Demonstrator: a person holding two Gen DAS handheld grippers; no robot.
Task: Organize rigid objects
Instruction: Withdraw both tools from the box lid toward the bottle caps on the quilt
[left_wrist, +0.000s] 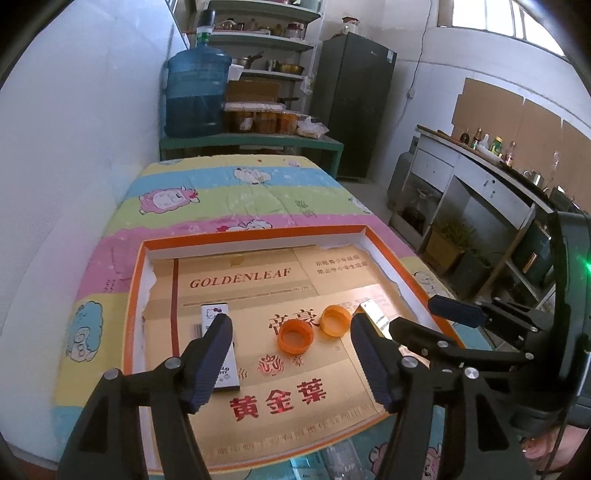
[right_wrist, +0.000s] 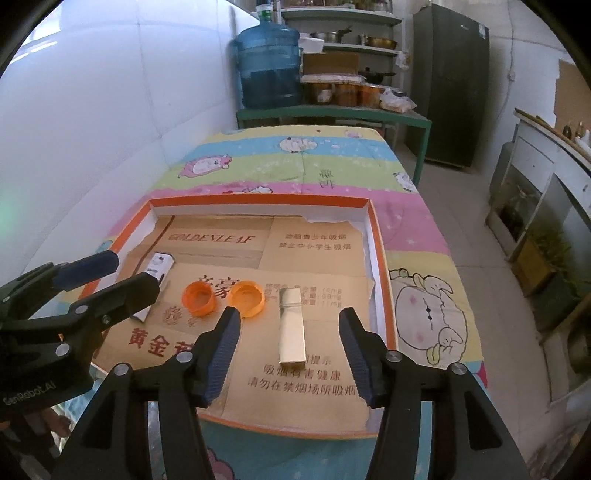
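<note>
While hovering over tray (left_wrist: 258, 236): both tools sitting above the cardboard lining, neither touching any item.
Left gripper (left_wrist: 290, 358): jaws standing wide apart, gripping nothing; fingers (left_wrist: 216, 354) straddling open cardboard in front of the caps.
Right gripper (right_wrist: 290, 350): jaws standing apart, gripping nothing; pads clear of the gold box lying between and just beyond the tips.
Gold box (right_wrist: 291, 325): lying flat on the cardboard, long side running away from the camera, right of both caps, inside the tray.
White box (left_wrist: 218, 347): lying flat at the left of the tray, cartoon print facing up, partly hiding behind the left finger in the left wrist view.
Orange caps (left_wrist: 295, 336): resting open side up, side by side between the two boxes; touching or just apart, cannot tell.
Tray position: sitting on a striped cartoon cloth (left_wrist: 229, 195), orange rim all round, white inner walls showing.
Background: blue water jug (left_wrist: 195, 92) standing on a green bench (left_wrist: 251, 142), shelves and a dark fridge (left_wrist: 354, 103) standing behind.
</note>
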